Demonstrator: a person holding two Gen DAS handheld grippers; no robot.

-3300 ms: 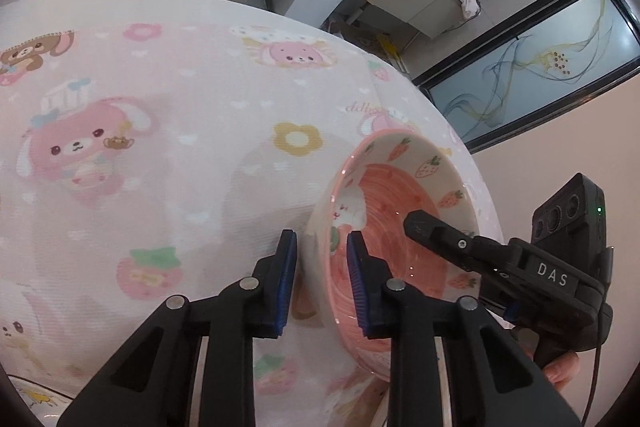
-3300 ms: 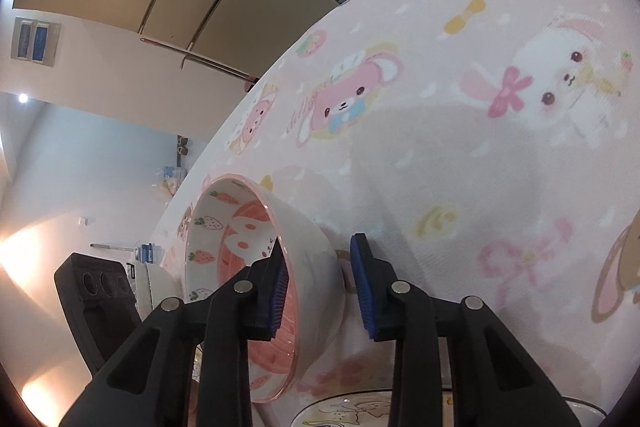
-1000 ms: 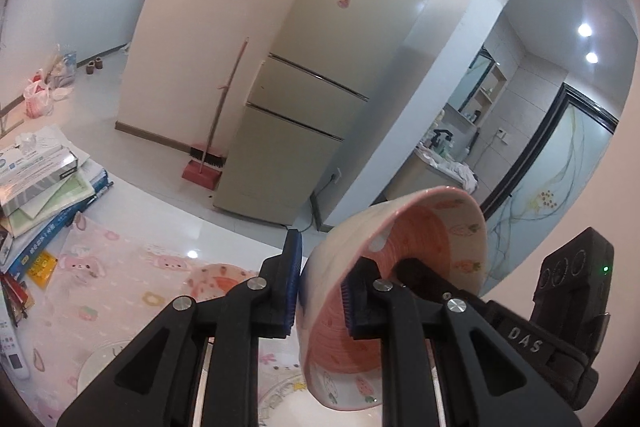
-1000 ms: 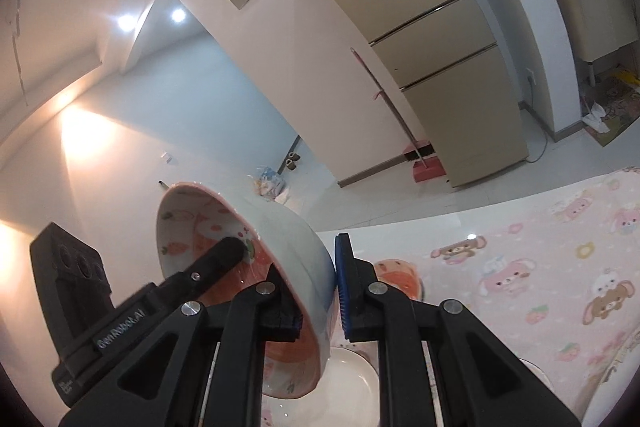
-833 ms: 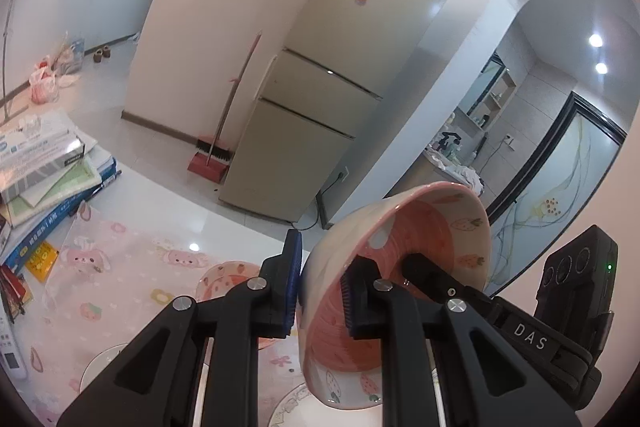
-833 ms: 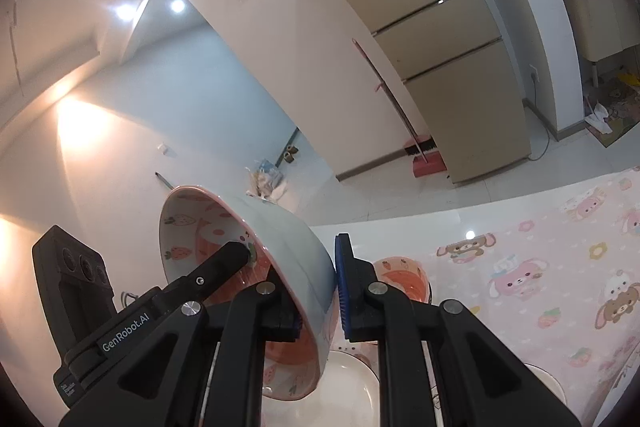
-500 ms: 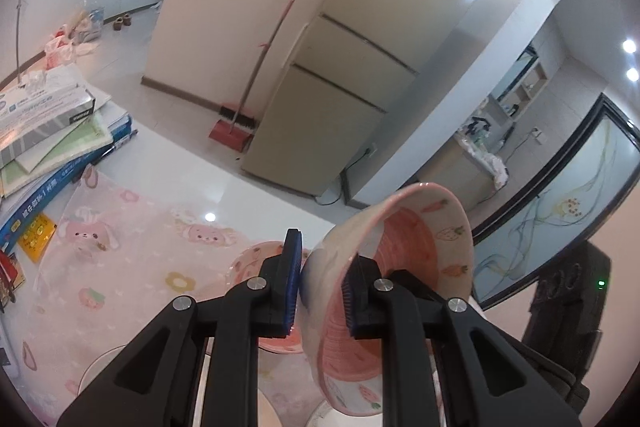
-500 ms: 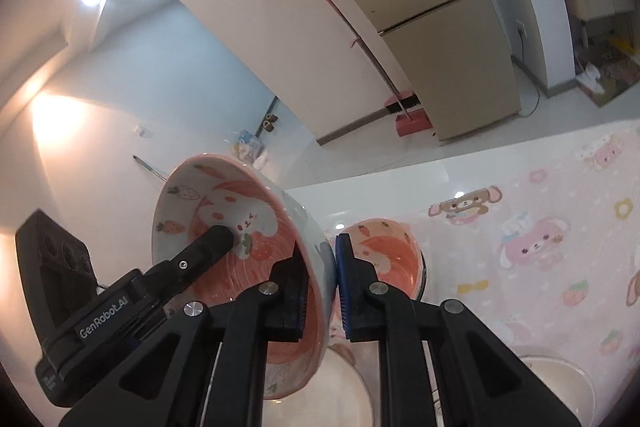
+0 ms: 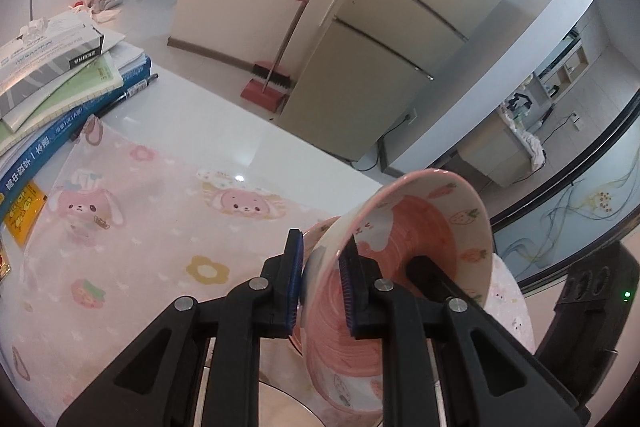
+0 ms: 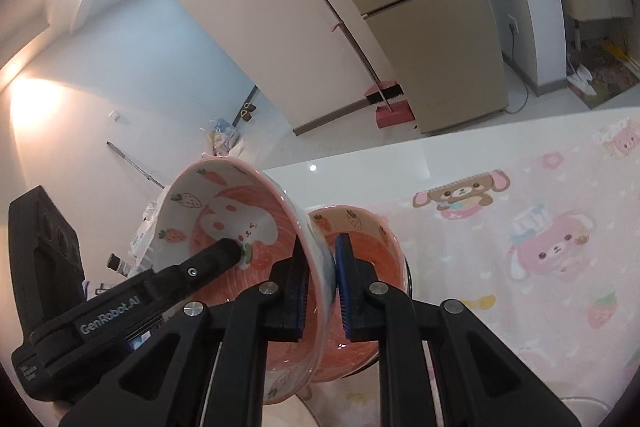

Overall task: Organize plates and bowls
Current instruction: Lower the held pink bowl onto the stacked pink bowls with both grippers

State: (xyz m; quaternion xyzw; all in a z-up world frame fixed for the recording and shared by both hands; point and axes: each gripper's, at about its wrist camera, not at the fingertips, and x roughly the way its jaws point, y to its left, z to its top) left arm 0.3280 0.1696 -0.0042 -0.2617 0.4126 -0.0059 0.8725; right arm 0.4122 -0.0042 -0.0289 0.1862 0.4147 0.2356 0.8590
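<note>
Both grippers hold one pink bowl with strawberry and carrot prints, tilted on edge above the table. My left gripper [image 9: 322, 285] is shut on its left rim; the bowl [image 9: 416, 239] opens to the right. My right gripper [image 10: 320, 281] is shut on the opposite rim of the same bowl [image 10: 224, 219]. A second pink bowl [image 10: 360, 231] stands on the table just behind and below the held one; a sliver of it shows in the left wrist view [image 9: 318, 231]. A white plate [image 9: 280, 403] lies under the grippers.
The table has a pink cartoon tablecloth [image 9: 140, 227]. A stack of books and a tissue box [image 9: 52, 67] sits at the table's left end. A fridge [image 9: 392, 39] and a broom [image 9: 280, 59] stand on the floor beyond the table.
Both grippers have lifted the bowl off the cloth, carried it across, and now lower it toward the second pink bowl, which has come closer in both views.
</note>
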